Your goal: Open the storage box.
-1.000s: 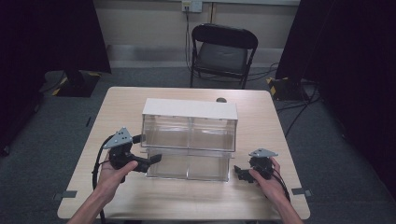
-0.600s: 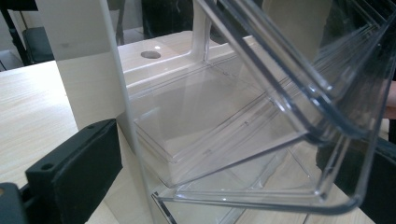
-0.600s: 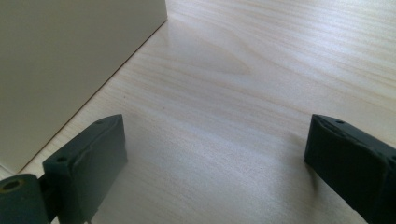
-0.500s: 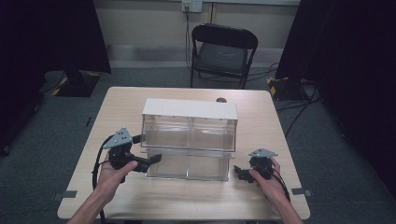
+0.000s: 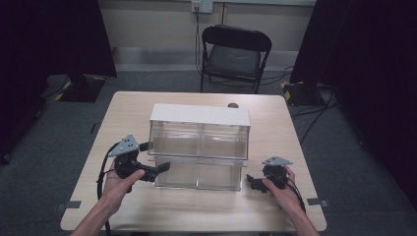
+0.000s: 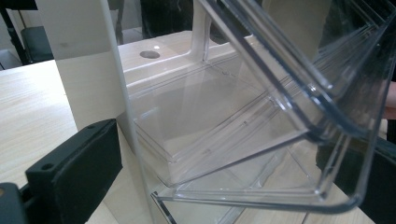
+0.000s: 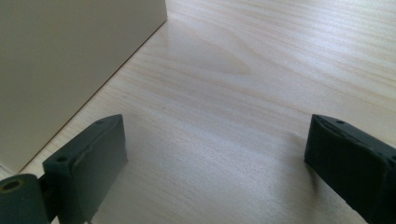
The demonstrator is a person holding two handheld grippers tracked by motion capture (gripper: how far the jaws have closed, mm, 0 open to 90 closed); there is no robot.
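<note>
A clear-drawer cabinet with a white top (image 5: 199, 114) stands mid-table. Its lower left drawer (image 5: 179, 174) juts forward a little. My left gripper (image 5: 160, 169) is at the cabinet's front left corner. In the left gripper view the gripper (image 6: 219, 186) is open, with the clear drawer's front corner (image 6: 280, 140) and the white side wall (image 6: 88, 88) between its wide-set jaws. My right gripper (image 5: 252, 182) rests low on the table just right of the cabinet. It (image 7: 215, 158) is open over bare wood, and the cabinet's white side (image 7: 60, 60) is at its left.
The light wooden table (image 5: 275, 118) has free room right of and in front of the cabinet. A small dark round spot (image 5: 232, 105) lies behind the cabinet. A black folding chair (image 5: 235, 54) stands beyond the far edge.
</note>
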